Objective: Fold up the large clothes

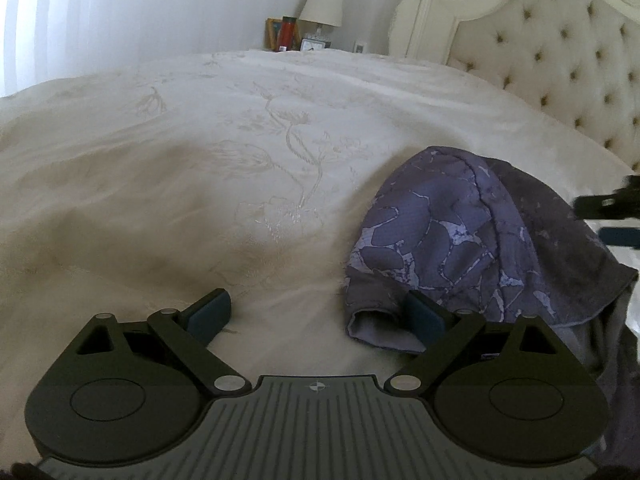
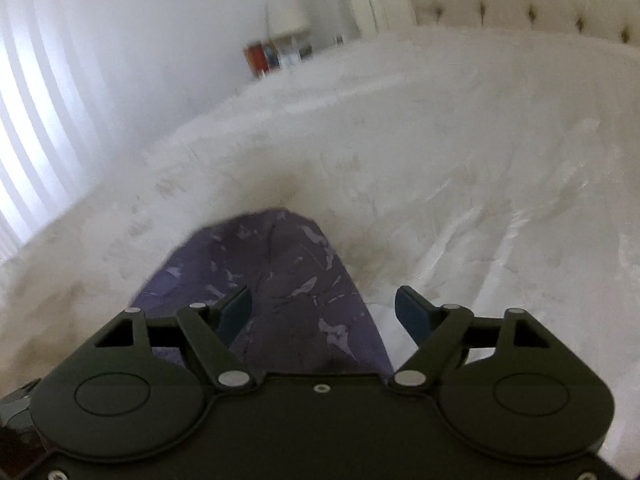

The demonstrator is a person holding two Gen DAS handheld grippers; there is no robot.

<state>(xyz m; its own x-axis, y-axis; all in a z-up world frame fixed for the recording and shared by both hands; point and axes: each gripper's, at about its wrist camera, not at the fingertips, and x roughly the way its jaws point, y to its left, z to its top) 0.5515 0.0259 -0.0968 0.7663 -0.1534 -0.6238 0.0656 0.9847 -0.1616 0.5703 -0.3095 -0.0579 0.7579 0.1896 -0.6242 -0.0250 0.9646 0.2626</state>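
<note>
Purple patterned garment point(image 1: 472, 236) is lying lower right on cream bedspread point(image 1: 200, 152); left gripper point(image 1: 316, 314) and right gripper point(image 2: 324, 312) are both gaping wide, gripping nothing.

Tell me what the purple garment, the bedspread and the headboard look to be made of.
Purple garment: soft thin woven or knit fabric, matte, printed with a pale crackle pattern; it drapes and rumples.
Bedspread: cream textile with a slight sheen, probably jacquard or embroidered, given its raised floral stems.
Headboard: button-tufted padded upholstery, possibly velvet or faux leather, in a glossy cream carved frame, likely painted wood.
</note>
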